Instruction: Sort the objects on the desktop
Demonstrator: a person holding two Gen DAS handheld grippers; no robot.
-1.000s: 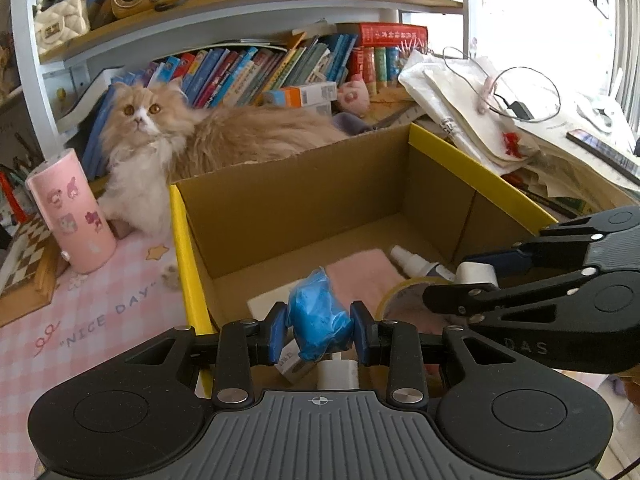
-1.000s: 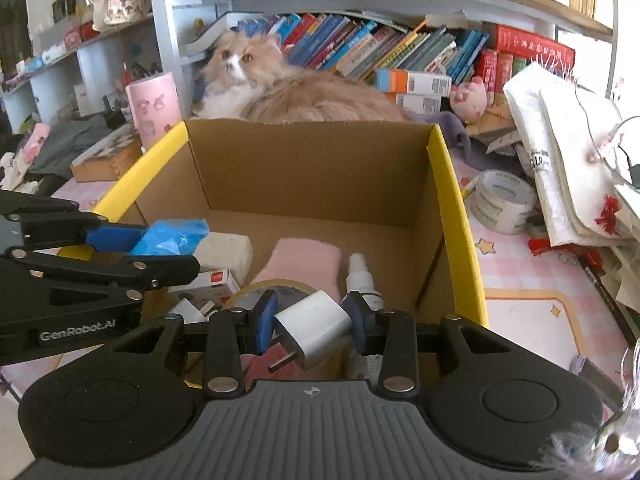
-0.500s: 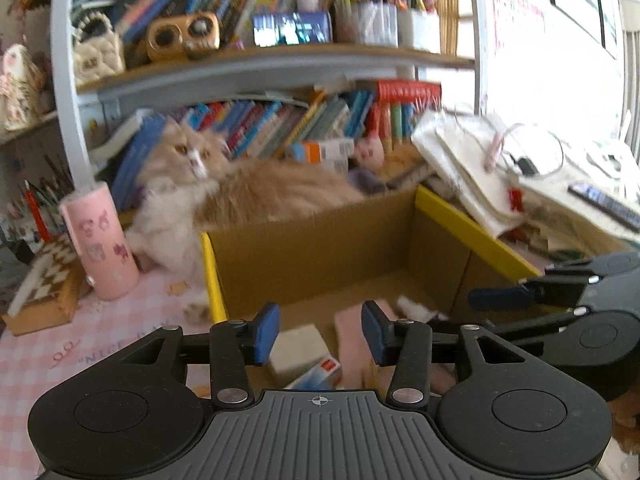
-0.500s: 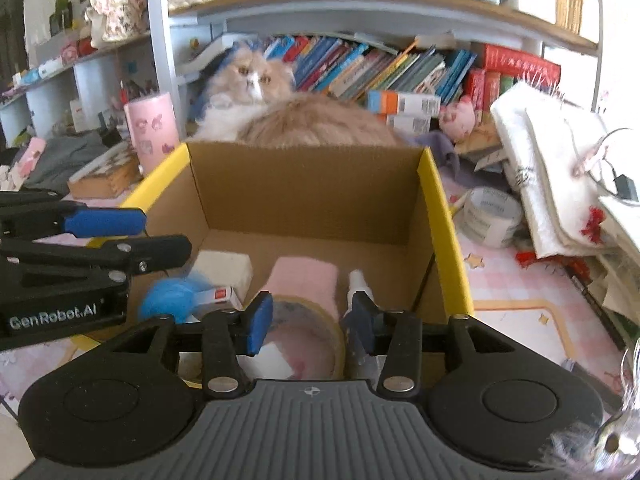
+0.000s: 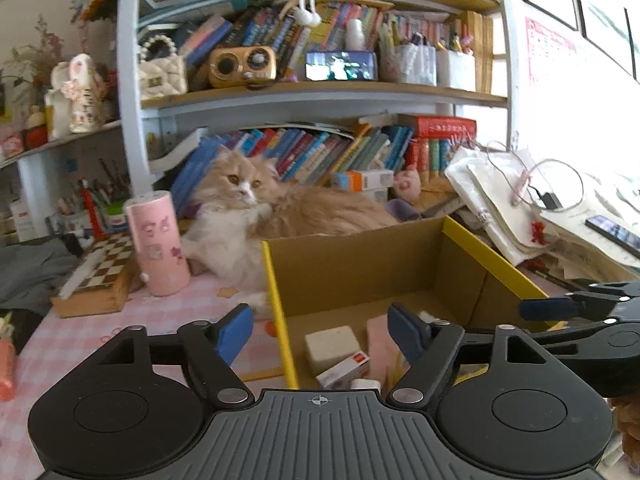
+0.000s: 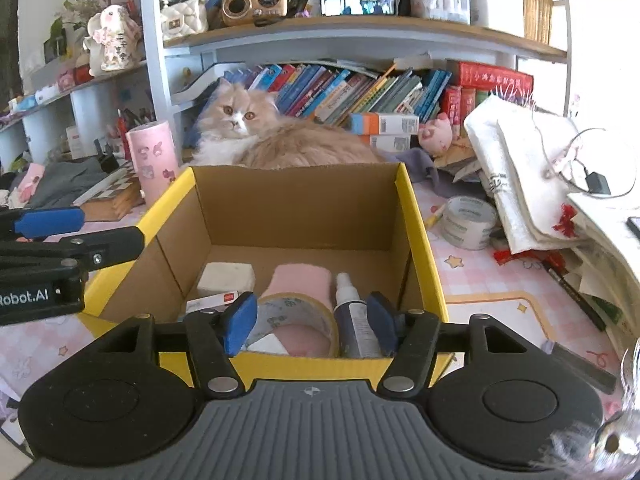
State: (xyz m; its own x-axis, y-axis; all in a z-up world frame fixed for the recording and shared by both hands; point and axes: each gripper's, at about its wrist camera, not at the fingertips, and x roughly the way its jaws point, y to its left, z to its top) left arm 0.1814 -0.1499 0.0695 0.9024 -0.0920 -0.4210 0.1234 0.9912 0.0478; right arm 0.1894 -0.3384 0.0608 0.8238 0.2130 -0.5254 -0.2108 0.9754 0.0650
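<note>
Left gripper (image 5: 320, 330): jaws were opening, blue pads spread wide with nothing between them; it hung over the box's near left edge, one pad above the pink cloth, the other above the box floor.
Right gripper (image 6: 312, 322): jaws were opening, pads apart and gripping nothing; it hovered at the box's near wall, with the tape roll and bottle seen through the gap.
Cardboard box (image 6: 420, 240): open-topped, brown inside, yellow along its rims and outer faces; it stood on the pink checked tablecloth (image 6: 480, 280) directly ahead of both grippers.
Tape roll (image 6: 296, 320): a wide ring of tan tape, lying flat in the near part of the box floor, partly over the pink pad.
Spray bottle (image 6: 352, 312): small, white nozzle, dark label, lying just right of the tape roll, along the box's right wall.
Pink pad (image 6: 302, 278): soft, pale pink, flat on the floor in the middle of the box.
White block (image 6: 226, 278): off-white and cushion-like, at the left of the floor, behind a small white carton with a red mark (image 6: 212, 300).
Second tape roll (image 6: 468, 222): clear or whitish, on the cloth outside the box, to its right.
Pink tumbler (image 6: 154, 160): upright with cartoon stickers, left of the box's far corner.
Cat (image 6: 280, 136): long-haired, cream and white, lying just behind the box's back wall, before the bookshelf (image 6: 360, 40).
</note>
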